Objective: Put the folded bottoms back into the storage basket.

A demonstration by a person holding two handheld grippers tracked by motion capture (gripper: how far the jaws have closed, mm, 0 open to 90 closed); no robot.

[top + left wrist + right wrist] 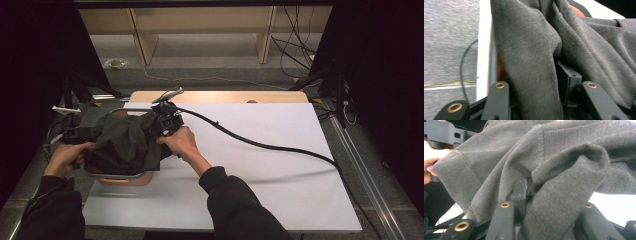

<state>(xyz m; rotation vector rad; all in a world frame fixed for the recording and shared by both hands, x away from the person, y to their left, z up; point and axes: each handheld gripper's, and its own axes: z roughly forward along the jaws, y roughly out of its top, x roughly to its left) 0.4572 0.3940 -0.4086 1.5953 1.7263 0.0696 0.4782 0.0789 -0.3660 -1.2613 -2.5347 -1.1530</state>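
High view, near to far. Nearest the camera, two dark-sleeved forearms enter from the bottom edge. The left hand [64, 157] carries the left gripper [75, 133] at the left end of the surface [260, 170], a white sheet laid over a wooden top. The right hand [181, 142] carries the right gripper [165, 120], its black cable [260, 144] trailing away to the right.

Between the two hands hangs a dark grey garment [127, 142], bunched over a grey-rimmed basket [120, 176] with an orange-brown body, at the near left of the sheet. The garment lies partly in the basket and partly lifted above its rim.

Left gripper view: the jaws pinch a thick fold of the fleece-like cloth [531, 62], with the basket's rim [492, 62] just beside it. Right gripper view: the jaws pinch a second fold near a stitched seam [539, 147]; the left hand [430, 162] shows beyond.

Judged step: drawing the garment out of, or lowering it into, the basket; the direction cannot be told. To do it well, both grips should remain firm on the folds, the hands should travel together at equal height, and the cloth should clear the rim so the basket is not dragged.

Farthest: floor cables and wooden shelving.
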